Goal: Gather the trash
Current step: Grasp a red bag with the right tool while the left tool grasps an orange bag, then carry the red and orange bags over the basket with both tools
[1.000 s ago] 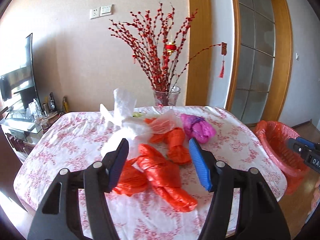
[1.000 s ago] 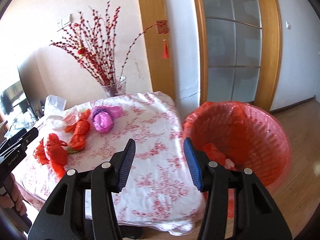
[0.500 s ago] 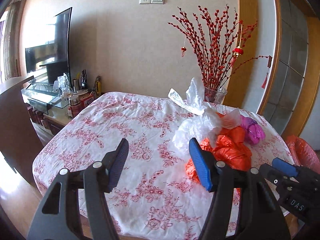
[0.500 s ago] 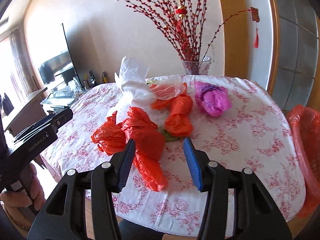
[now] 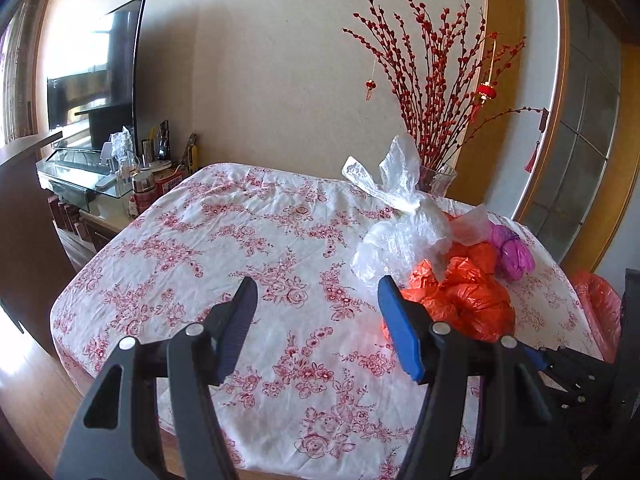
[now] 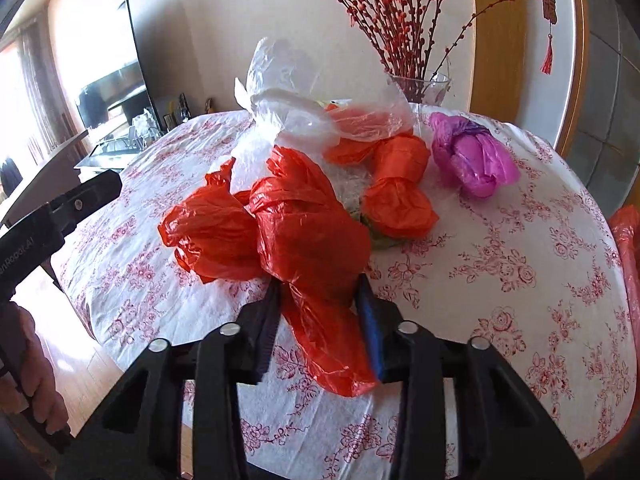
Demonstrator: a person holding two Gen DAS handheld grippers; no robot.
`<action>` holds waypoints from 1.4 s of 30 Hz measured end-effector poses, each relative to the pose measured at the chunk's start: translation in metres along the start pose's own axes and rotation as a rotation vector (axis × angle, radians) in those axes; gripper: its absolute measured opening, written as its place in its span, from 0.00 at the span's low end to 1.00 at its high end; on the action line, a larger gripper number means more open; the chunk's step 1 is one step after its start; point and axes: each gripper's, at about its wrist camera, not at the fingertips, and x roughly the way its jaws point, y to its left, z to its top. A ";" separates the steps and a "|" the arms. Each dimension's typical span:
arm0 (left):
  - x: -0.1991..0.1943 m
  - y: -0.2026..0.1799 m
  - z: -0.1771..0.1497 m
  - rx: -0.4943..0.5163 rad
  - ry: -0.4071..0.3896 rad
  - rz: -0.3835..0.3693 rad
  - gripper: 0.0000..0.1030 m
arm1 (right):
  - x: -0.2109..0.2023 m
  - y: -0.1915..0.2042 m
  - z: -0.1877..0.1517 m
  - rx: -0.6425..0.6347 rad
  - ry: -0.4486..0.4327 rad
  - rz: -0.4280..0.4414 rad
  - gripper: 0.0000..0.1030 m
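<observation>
A pile of crumpled plastic bags lies on the floral tablecloth (image 6: 520,260). The nearest red bag (image 6: 308,232) has its lower tail between the fingers of my right gripper (image 6: 319,288); the jaws are closing and both pads touch the plastic. Beside it lie another red bag (image 6: 212,232), an orange-red bag (image 6: 400,196), a purple bag (image 6: 472,156) and a clear white bag (image 6: 280,92). My left gripper (image 5: 316,296) hovers open over bare cloth to the left of the pile (image 5: 460,292), with nothing between its fingers.
A bin lined with red plastic (image 5: 596,304) stands on the floor off the table's right side. A glass vase of red branches (image 6: 420,84) sits at the table's far edge. A television (image 5: 96,76) and a cluttered glass stand (image 5: 92,176) are at the left.
My right gripper swung from the bin to the pile, came down over the nearest red bag and narrowed onto it. The left gripper shifted left, off the pile, staying open.
</observation>
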 end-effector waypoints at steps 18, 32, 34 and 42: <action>0.031 -0.049 -0.014 0.045 0.123 -0.115 0.60 | -0.053 -0.063 -0.016 0.087 -0.078 -0.120 0.19; 0.049 -0.075 -0.021 0.055 0.195 -0.201 0.41 | -0.069 -0.100 -0.029 0.166 -0.092 -0.182 0.19; 0.046 -0.078 -0.022 0.063 0.188 -0.200 0.40 | -0.072 -0.103 -0.030 0.169 -0.098 -0.191 0.19; 0.031 -0.090 -0.016 0.087 0.156 -0.218 0.40 | -0.087 -0.118 -0.032 0.198 -0.124 -0.228 0.19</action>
